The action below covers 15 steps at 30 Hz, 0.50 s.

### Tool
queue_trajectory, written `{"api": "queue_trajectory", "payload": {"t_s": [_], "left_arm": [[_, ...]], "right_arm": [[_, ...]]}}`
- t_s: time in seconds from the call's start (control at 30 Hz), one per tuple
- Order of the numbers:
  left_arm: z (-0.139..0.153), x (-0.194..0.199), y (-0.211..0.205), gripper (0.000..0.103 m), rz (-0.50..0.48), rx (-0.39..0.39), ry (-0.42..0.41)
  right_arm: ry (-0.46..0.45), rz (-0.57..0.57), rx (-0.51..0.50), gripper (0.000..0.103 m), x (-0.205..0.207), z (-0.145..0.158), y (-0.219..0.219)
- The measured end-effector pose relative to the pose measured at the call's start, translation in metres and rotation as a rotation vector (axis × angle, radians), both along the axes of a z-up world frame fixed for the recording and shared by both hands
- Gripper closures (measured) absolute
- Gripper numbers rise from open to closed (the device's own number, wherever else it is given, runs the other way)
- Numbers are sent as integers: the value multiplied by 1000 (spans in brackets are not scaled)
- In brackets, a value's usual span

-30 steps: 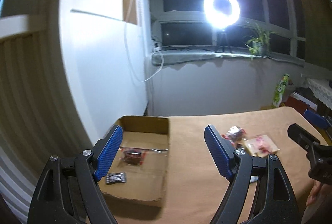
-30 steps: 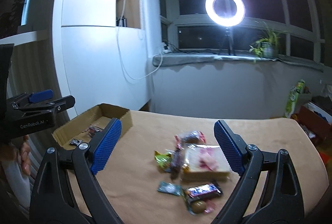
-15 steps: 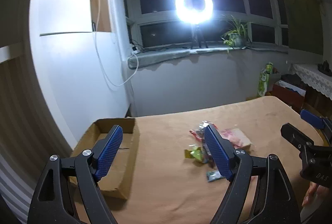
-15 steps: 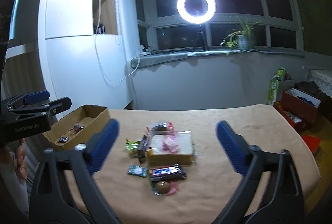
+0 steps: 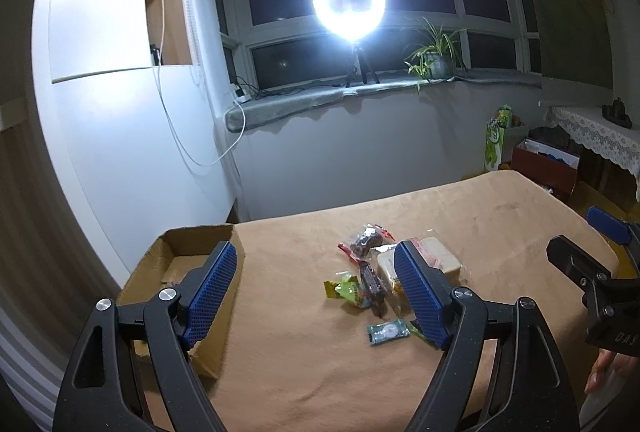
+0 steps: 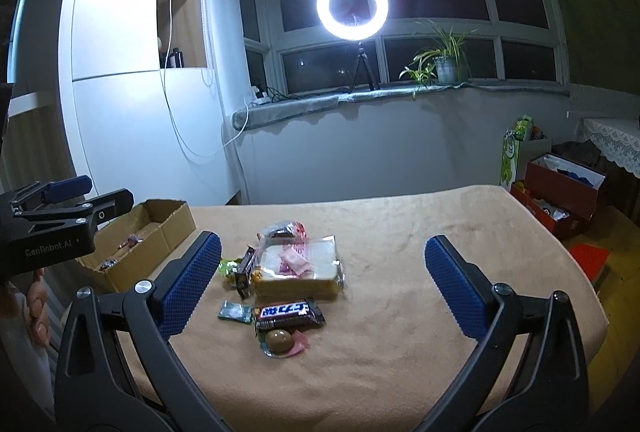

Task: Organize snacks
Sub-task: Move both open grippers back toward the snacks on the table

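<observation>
While white lettering reading "GenRobot.AI" shows on the black body of the left gripper in the right wrist view, the dark chocolate bar wrapper on the tan cloth-covered table bears bold white characters I cannot read. A clear-bagged block of sliced bread lies just behind that bar, with a small teal sachet and a round brown sweet in clear wrap close by. Beside the pile at the table's left edge stands an open brown cardboard box holding a few small packets. The left gripper hangs wide and empty. The right gripper has just been opening and now stands at its widest, nothing between its blue pads. Compared with a second ago, both views have swung from the box towards the snack pile.
</observation>
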<state>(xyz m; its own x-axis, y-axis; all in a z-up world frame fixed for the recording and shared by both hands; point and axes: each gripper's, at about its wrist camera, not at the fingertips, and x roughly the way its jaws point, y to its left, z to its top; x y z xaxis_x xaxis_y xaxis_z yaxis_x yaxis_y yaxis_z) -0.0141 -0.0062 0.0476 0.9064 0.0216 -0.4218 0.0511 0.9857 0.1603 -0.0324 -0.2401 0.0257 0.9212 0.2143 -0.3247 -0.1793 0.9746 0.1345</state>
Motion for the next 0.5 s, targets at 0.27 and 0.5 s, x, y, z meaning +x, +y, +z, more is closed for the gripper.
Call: {"api": "queue_trajectory", "payload": {"t_s": [0.27,0.5], "left_arm": [[-29,10,11,22,-17,-52,61],[-92,21,16,22,-58,-89,204]], "right_arm": [[134,49,-158,0,18,-37,21],[273,152,-204,7,33,-91,38]]}}
